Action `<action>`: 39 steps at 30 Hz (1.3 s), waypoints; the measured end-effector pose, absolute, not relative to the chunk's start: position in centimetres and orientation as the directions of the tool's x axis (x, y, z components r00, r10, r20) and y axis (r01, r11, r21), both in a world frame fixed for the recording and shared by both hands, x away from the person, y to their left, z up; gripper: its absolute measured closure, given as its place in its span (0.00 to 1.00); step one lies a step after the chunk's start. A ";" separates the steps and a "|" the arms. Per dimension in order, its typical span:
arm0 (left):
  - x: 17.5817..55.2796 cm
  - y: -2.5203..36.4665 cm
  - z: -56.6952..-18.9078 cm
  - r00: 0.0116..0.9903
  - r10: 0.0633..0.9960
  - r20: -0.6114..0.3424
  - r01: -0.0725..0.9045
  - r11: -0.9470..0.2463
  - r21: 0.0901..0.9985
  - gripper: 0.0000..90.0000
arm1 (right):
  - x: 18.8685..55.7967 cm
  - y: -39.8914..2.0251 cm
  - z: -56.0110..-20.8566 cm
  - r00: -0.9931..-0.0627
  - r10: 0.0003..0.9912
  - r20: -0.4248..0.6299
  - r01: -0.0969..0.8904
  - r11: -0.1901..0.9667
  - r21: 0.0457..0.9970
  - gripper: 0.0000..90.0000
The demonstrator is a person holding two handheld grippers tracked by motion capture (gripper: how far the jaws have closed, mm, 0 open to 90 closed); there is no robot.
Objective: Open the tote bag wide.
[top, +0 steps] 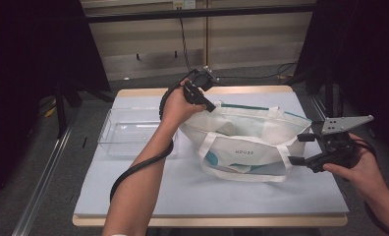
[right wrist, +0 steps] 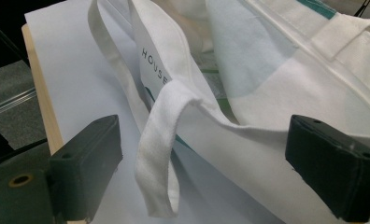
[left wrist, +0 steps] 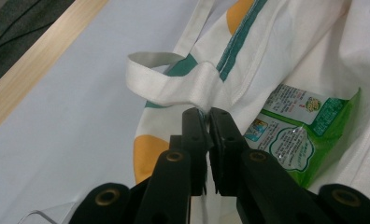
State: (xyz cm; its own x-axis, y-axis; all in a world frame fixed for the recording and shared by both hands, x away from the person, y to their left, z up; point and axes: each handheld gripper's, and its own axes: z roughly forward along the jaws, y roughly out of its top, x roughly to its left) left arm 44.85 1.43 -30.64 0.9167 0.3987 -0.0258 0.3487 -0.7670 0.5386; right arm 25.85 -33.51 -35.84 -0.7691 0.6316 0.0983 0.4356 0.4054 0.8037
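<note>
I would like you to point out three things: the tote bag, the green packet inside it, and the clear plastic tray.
tote bag (top: pixel 246 147): high view, on its front panel near the printed word.
green packet (left wrist: pixel 304 140): left gripper view, on its printed face.
clear plastic tray (top: pixel 128 132): high view, on its floor.

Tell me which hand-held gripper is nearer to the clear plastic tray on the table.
The left. The left hand-held gripper is shut on the tote bag rim, just right of the clear plastic tray. The right hand-held gripper sits open at the bag's far side, away from the tray.
</note>
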 end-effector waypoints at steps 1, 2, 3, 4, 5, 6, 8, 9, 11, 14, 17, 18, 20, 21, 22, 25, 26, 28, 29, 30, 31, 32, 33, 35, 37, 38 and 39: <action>44.9 1.4 -30.6 0.918 0.396 -0.026 0.347 -0.768 0.539 0.95 | 25.9 -33.5 -35.8 -0.769 0.633 0.093 0.432 0.408 0.804 0.12; 44.9 1.4 -30.6 0.918 0.396 -0.026 0.347 -0.767 0.539 0.95 | 25.9 -33.5 -35.7 -0.769 0.633 0.090 0.432 0.411 0.802 0.12; 44.9 1.4 -30.6 0.918 0.395 -0.026 0.346 -0.769 0.538 0.95 | 25.9 -33.5 -35.6 -0.770 0.633 0.085 0.430 0.415 0.802 0.12; 44.9 1.4 -30.6 0.918 0.396 -0.026 0.347 -0.768 0.538 0.95 | 25.9 -33.5 -35.5 -0.770 0.633 0.077 0.426 0.421 0.801 0.12; 44.9 1.4 -30.6 0.918 0.396 -0.026 0.347 -0.768 0.538 0.95 | 25.9 -33.5 -35.5 -0.770 0.633 0.077 0.426 0.421 0.801 0.12; 44.9 1.4 -30.6 0.918 0.395 -0.027 0.346 -0.768 0.538 0.95 | 26.0 -33.3 -35.3 -0.773 0.630 0.074 0.423 0.425 0.800 0.14; 44.9 1.4 -30.6 0.920 0.392 -0.025 0.343 -0.772 0.534 0.95 | 26.1 -33.1 -35.2 -0.779 0.624 0.063 0.414 0.436 0.799 0.14; 44.9 1.4 -30.6 0.920 0.392 -0.025 0.343 -0.772 0.534 0.95 | 26.1 -33.0 -35.2 -0.779 0.625 0.057 0.411 0.439 0.799 0.14; 44.9 1.3 -30.6 0.917 0.397 -0.027 0.348 -0.769 0.536 0.95 | 26.3 -32.7 -35.1 -0.781 0.622 0.055 0.410 0.445 0.796 0.14; 44.9 1.3 -30.6 0.919 0.394 -0.031 0.348 -0.769 0.537 0.95 | 26.5 -32.2 -35.0 -0.786 0.616 0.043 0.403 0.458 0.792 0.15; 44.9 1.4 -30.6 0.918 0.396 -0.028 0.348 -0.769 0.536 0.95 | 26.6 -32.0 -35.0 -0.790 0.612 0.039 0.396 0.461 0.795 0.17; 44.9 1.4 -30.6 0.919 0.394 -0.026 0.346 -0.771 0.534 0.95 | 26.7 -31.8 -35.0 -0.792 0.609 0.034 0.396 0.472 0.788 0.17; 44.8 1.3 -30.6 0.918 0.395 -0.028 0.347 -0.768 0.538 0.95 | 26.7 -31.7 -35.1 -0.794 0.608 0.034 0.396 0.474 0.786 0.17; 44.8 1.3 -30.6 0.918 0.395 -0.029 0.348 -0.768 0.538 0.95 | 26.8 -31.7 -35.2 -0.795 0.605 0.033 0.395 0.476 0.785 0.18; 44.8 1.3 -30.6 0.918 0.395 -0.029 0.348 -0.768 0.538 0.95 | 26.8 -31.7 -35.2 -0.795 0.605 0.033 0.395 0.476 0.785 0.18; 44.9 1.4 -30.6 0.921 0.389 -0.029 0.343 -0.771 0.536 0.95 | 26.8 -31.4 -35.6 -0.807 0.591 0.017 0.382 0.499 0.778 0.24; 44.9 1.4 -30.7 0.919 0.393 -0.038 0.350 -0.768 0.536 0.95 | 26.9 -31.2 -35.7 -0.808 0.589 0.012 0.381 0.506 0.774 0.26; 44.9 1.4 -30.6 0.919 0.392 -0.036 0.349 -0.769 0.536 0.95 | 26.9 -30.9 -35.9 -0.823 0.568 -0.001 0.364 0.529 0.766 0.34; 44.9 1.4 -30.6 0.919 0.392 -0.039 0.350 -0.768 0.536 0.95 | 27.0 -30.7 -36.0 -0.827 0.562 -0.009 0.359 0.541 0.760 0.36; 44.9 1.4 -30.7 0.919 0.391 -0.042 0.351 -0.767 0.537 0.95 | 27.1 -30.5 -36.1 -0.831 0.556 -0.013 0.358 0.553 0.752 0.40; 44.9 1.4 -30.7 0.919 0.391 -0.042 0.351 -0.767 0.537 0.95 | 27.2 -30.3 -36.2 -0.837 0.547 -0.016 0.352 0.560 0.750 0.46; 44.8 1.4 -30.7 0.917 0.396 -0.041 0.354 -0.765 0.538 0.94 | 27.3 -30.2 -36.3 -0.843 0.538 -0.017 0.345 0.564 0.750 0.51; 44.8 1.4 -30.7 0.918 0.394 -0.043 0.353 -0.764 0.540 0.94 | 27.3 -30.2 -36.3 -0.843 0.538 -0.017 0.345 0.564 0.750 0.51; 44.9 1.4 -30.6 0.921 0.388 -0.044 0.347 -0.761 0.547 0.88 | 27.4 -29.9 -36.6 -0.844 0.536 -0.033 0.342 0.584 0.736 0.62; 45.0 1.2 -30.6 0.929 0.369 -0.040 0.332 -0.776 0.536 0.82 | 27.5 -30.0 -36.8 -0.843 0.537 -0.033 0.345 0.586 0.733 0.71; 45.0 1.2 -30.6 0.929 0.369 -0.040 0.332 -0.776 0.536 0.79 | 27.5 -30.1 -36.9 -0.845 0.533 -0.024 0.348 0.585 0.732 0.76; 45.0 1.0 -30.8 0.927 0.373 -0.041 0.334 -0.771 0.543 0.76 | 27.5 -30.2 -37.0 -0.850 0.526 -0.018 0.349 0.589 0.728 0.79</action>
